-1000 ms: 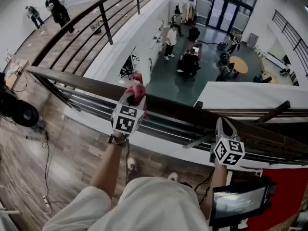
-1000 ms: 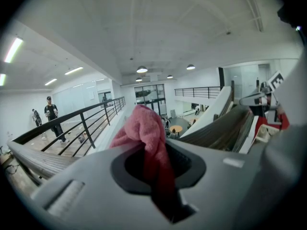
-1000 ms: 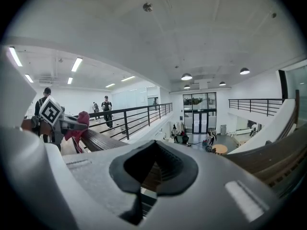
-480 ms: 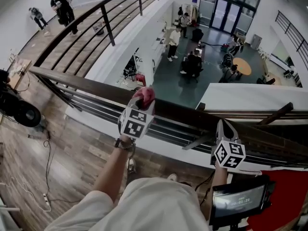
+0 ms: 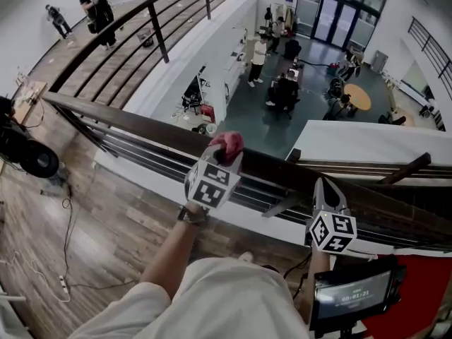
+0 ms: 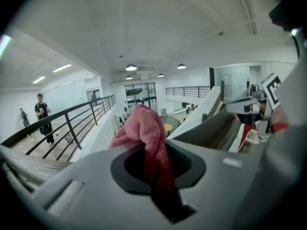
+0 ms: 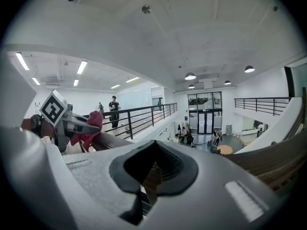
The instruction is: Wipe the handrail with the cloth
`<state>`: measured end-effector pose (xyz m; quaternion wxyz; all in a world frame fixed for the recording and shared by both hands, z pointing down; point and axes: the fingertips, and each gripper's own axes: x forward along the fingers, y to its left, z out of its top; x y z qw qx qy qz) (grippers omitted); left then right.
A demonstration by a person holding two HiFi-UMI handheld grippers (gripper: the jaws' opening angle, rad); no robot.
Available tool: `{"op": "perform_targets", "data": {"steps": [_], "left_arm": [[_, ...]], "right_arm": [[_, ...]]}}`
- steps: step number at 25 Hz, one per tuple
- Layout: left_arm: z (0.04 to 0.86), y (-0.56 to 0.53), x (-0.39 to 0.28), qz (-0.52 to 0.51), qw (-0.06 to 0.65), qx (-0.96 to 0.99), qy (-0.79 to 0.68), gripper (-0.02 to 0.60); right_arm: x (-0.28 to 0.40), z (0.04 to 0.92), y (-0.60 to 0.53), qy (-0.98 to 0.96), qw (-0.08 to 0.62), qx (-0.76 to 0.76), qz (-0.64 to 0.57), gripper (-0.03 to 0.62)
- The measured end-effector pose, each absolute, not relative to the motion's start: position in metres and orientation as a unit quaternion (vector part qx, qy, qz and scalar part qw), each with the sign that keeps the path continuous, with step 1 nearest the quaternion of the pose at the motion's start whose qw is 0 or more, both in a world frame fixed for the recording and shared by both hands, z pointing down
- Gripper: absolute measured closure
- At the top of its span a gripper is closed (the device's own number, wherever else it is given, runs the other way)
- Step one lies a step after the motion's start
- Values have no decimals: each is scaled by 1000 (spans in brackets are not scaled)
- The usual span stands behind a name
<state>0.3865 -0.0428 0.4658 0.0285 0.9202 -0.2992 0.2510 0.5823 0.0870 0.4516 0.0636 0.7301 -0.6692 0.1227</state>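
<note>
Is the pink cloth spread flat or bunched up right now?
Bunched up. The pink cloth pokes out of the left tongs as a crumpled wad, pinched between their jaws, at the wooden handrail.

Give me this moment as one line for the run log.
left gripper: shut on pink cloth, cloth over wooden handrail | right gripper: shut, empty, tip at handrail
</note>
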Motion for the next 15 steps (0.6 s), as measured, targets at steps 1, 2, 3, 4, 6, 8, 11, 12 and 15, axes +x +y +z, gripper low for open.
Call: {"op": "perform_targets", "data": {"steps": [1, 2, 3, 4, 6, 8, 11, 12, 15], "left_arm": [[467, -37, 396, 251, 29, 922, -293, 513], [469, -31, 405, 250, 31, 924, -288, 512], [472, -26, 414, 249, 33, 926, -282, 513], [473, -21, 423, 248, 34, 928, -277, 514], [473, -12, 438, 246, 35, 931, -268, 513], [472, -4, 451, 249, 35, 932, -261, 512], [473, 9, 471, 254, 39, 934, -248, 512], [474, 13, 477, 255, 39, 935, -244, 512], [477, 24, 492, 262, 36, 936, -231, 514]], "right_arm": [[584, 452, 88, -668, 65, 731, 123, 592], [585, 453, 90, -668, 67, 731, 123, 592], [586, 452, 90, -669, 68, 730, 123, 592], [587, 452, 91, -671, 68, 729, 122, 592], [587, 450, 90, -676, 70, 724, 122, 592], [590, 448, 91, -681, 71, 719, 121, 592], [596, 447, 96, -684, 73, 716, 121, 592], [598, 448, 98, -685, 74, 715, 121, 592], [600, 452, 101, -687, 76, 712, 124, 592]]}}
